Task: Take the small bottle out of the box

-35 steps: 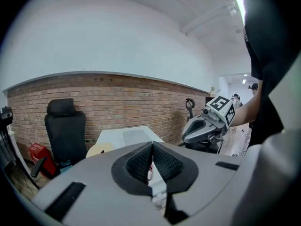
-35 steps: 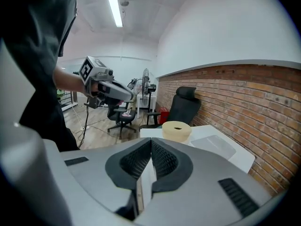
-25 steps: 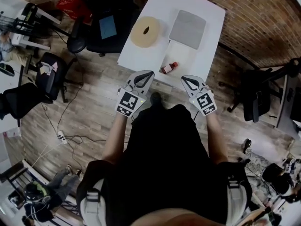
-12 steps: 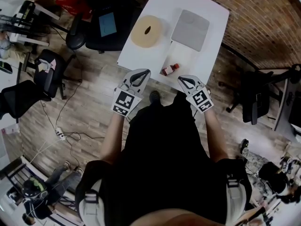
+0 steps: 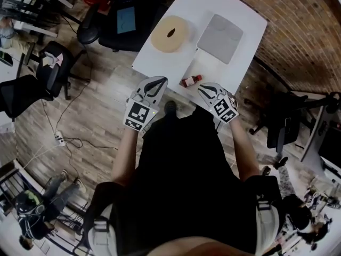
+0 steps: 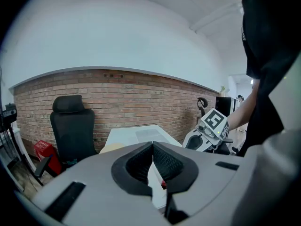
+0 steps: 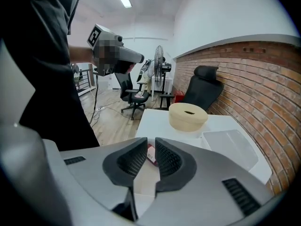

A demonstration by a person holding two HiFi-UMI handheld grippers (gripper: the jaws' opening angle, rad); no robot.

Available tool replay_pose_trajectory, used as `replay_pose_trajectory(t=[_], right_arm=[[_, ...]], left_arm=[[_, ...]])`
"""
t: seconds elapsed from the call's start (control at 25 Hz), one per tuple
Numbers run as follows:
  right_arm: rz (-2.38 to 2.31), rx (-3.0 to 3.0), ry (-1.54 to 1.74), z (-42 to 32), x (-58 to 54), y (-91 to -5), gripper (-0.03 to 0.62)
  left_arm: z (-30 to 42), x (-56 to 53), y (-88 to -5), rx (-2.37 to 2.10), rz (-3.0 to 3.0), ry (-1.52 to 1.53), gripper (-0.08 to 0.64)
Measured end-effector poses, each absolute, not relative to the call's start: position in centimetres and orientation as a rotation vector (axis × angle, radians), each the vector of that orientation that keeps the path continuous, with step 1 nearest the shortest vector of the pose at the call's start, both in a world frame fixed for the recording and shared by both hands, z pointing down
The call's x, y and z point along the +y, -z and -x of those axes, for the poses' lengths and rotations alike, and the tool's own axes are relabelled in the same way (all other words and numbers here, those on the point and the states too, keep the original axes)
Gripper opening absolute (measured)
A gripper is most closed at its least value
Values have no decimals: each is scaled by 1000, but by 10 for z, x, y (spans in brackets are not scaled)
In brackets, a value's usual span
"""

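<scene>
Small red bottle (image 5: 191, 81): lying on the white tabletop (image 5: 176, 63), near its front edge.
Left gripper (image 5: 161, 81): fingers pressing together, gripping nothing.
Right gripper (image 5: 203, 88): fingers just opening slightly, nothing between them.

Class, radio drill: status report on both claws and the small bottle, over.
Left claw shut, empty. Right claw just opening, nothing between jaws. Small red bottle lying on white table. Nothing blocking it.
</scene>
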State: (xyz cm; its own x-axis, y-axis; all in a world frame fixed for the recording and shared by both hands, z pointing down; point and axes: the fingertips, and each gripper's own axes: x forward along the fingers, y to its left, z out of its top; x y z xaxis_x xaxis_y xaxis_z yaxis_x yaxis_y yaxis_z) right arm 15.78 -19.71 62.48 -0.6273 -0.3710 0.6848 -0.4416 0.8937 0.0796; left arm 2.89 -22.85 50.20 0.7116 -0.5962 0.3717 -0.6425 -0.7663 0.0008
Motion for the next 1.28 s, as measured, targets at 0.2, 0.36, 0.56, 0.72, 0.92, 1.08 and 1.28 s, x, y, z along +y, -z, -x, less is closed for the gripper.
replay_pose_trajectory(t=[0.2, 0.36, 0.56, 0.72, 0.92, 1.08, 1.28], right_arm=[[-481, -2288, -111, -161, -203, -638, 61], [-424, -2272, -96, -161, -208, -648, 81], [-334, -2250, -46, -155, -209, -658, 101], [-274, -2233, -9, -154, -211, -667, 114], [-200, -2207, 26, -147, -211, -678, 127], [-150, -2189, 45, -140, -212, -684, 137], [-94, -2159, 81, -139, -212, -696, 138]], left_arm=[[-27, -234, -502, -1070, -2748, -533, 18], [-27, -234, -504, -1095, -2726, -537, 18], [-23, -231, -504, -1128, -2701, -543, 18], [-23, -228, -505, -1164, -2679, -544, 18], [-14, -224, -506, -1216, -2642, -533, 18], [-5, -221, -505, -1254, -2616, -528, 18], [1, -216, -505, -1300, -2583, -520, 18]])
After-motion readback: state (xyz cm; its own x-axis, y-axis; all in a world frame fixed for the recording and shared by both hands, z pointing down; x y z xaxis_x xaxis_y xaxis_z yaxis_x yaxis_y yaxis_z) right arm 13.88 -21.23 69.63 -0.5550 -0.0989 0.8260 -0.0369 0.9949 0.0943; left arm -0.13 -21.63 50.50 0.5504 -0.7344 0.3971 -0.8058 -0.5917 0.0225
